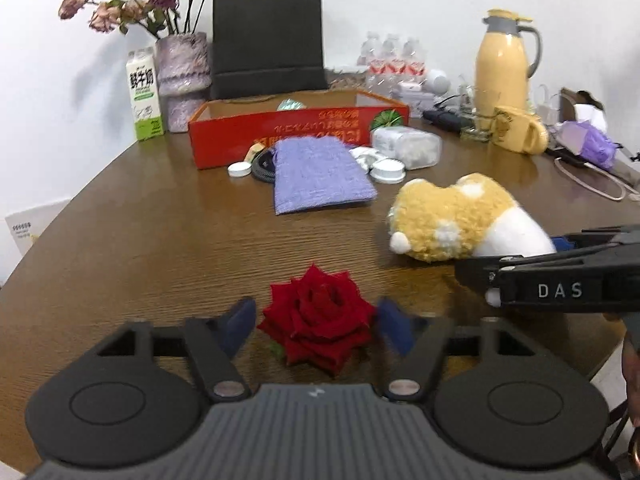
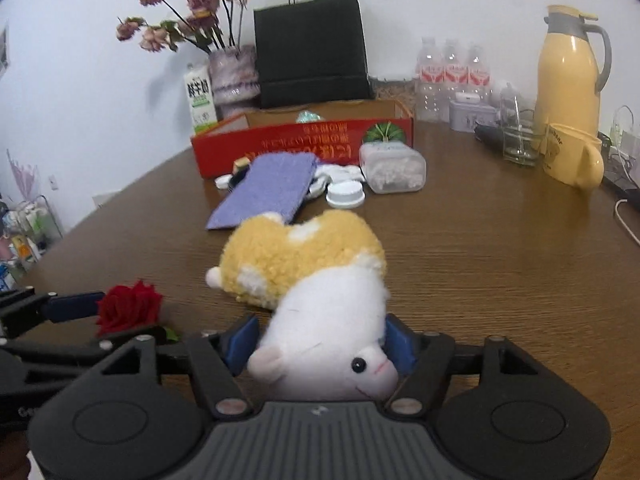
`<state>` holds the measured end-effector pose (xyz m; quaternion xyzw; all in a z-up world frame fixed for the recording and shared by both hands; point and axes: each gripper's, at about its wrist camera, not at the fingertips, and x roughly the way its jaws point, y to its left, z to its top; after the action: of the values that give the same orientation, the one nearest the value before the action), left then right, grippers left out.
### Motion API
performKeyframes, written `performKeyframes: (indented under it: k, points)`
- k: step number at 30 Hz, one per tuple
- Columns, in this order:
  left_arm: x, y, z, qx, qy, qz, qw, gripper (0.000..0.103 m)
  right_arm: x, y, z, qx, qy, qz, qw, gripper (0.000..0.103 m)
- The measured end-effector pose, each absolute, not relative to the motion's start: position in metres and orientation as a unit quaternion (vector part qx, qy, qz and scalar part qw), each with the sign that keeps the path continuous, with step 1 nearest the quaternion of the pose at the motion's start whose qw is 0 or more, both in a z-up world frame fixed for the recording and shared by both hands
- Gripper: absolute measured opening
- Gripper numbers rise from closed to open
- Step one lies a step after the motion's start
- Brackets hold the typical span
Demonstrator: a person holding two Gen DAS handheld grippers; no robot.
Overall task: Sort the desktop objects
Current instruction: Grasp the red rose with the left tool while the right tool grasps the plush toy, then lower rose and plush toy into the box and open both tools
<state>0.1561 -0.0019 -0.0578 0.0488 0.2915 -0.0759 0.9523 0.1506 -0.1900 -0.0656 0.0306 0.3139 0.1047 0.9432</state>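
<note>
Holding one teal packet, red box (image 1: 280, 136) stands behind plush toy (image 2: 316, 292).

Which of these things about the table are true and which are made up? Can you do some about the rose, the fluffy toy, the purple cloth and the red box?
1. The red rose lies between the jaws of the left gripper. True.
2. The plush toy is inside the red box. False: it lies on the wooden table, its white head between the jaws of the right gripper.
3. The purple cloth lies in front of the red box. True.
4. The yellow jug has tipped over. False: it stands upright.
5. The black paper bag stands behind the red box. True.
</note>
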Motion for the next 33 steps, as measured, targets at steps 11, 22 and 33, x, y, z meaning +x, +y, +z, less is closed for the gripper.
performKeyframes:
  k: [11, 22, 33]
  points:
    - [0.116, 0.004, -0.04, 0.03, 0.271, -0.064, 0.96, 0.049, 0.116, -0.196, -0.05, 0.033, 0.296, 0.122, 0.947, 0.051]
    - [0.088, 0.006, -0.024, 0.022, 0.229, -0.057, 0.971, 0.049, 0.085, -0.198, -0.033, 0.029, 0.255, 0.126, 0.958, 0.051]
    - [0.134, 0.014, -0.002, 0.021, 0.204, -0.06, 0.977, 0.049, 0.128, -0.208, -0.028, 0.032, 0.26, 0.108, 0.959, 0.051]
